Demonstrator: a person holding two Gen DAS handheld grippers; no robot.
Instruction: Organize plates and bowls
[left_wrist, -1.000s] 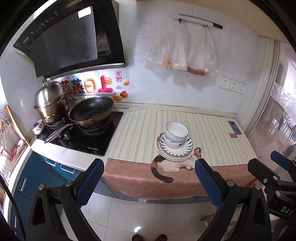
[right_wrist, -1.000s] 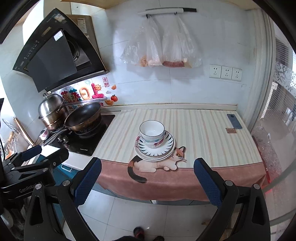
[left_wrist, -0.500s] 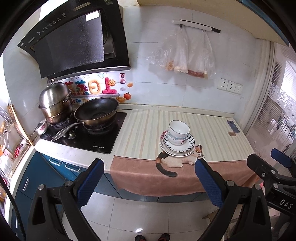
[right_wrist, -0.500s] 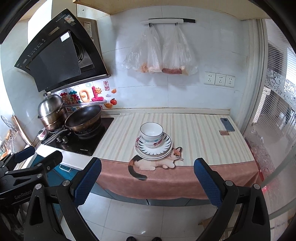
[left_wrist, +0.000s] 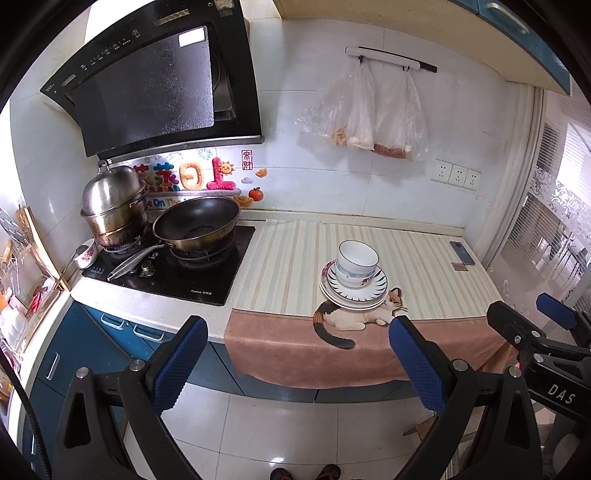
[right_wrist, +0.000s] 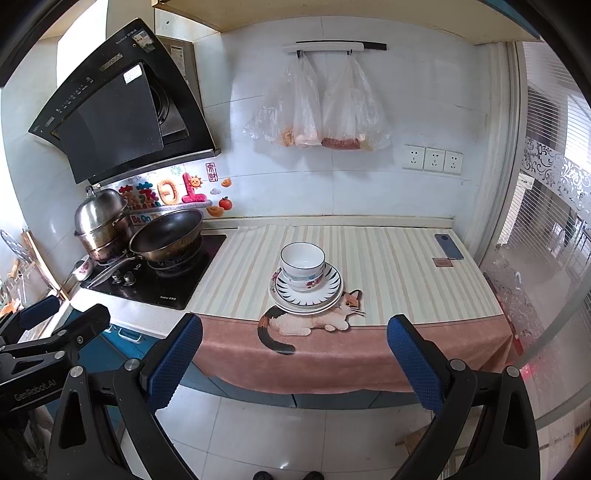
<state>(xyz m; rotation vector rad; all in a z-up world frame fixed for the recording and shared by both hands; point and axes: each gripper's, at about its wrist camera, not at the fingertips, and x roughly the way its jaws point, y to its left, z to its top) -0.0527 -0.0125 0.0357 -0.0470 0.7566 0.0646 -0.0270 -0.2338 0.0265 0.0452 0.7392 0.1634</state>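
A stack of white bowls (left_wrist: 357, 262) (right_wrist: 303, 266) sits on a stack of patterned plates (left_wrist: 369, 293) (right_wrist: 325, 295) on the striped counter mat, near its front edge above a cat picture. My left gripper (left_wrist: 299, 354) is open and empty, held back from the counter over the floor. My right gripper (right_wrist: 295, 354) is also open and empty, well short of the stack. The right gripper shows at the right edge of the left wrist view (left_wrist: 546, 332). The left gripper shows at the left edge of the right wrist view (right_wrist: 55, 325).
A black wok (left_wrist: 197, 223) and a steel steamer pot (left_wrist: 112, 206) stand on the hob at the left. A phone (right_wrist: 448, 246) lies at the counter's far right. Plastic bags (right_wrist: 317, 110) hang on the wall. A range hood (left_wrist: 155, 85) juts out above the hob.
Both grippers have drawn back and up from the counter, so the stack looks smaller and farther away. The plates and bowls have not moved.
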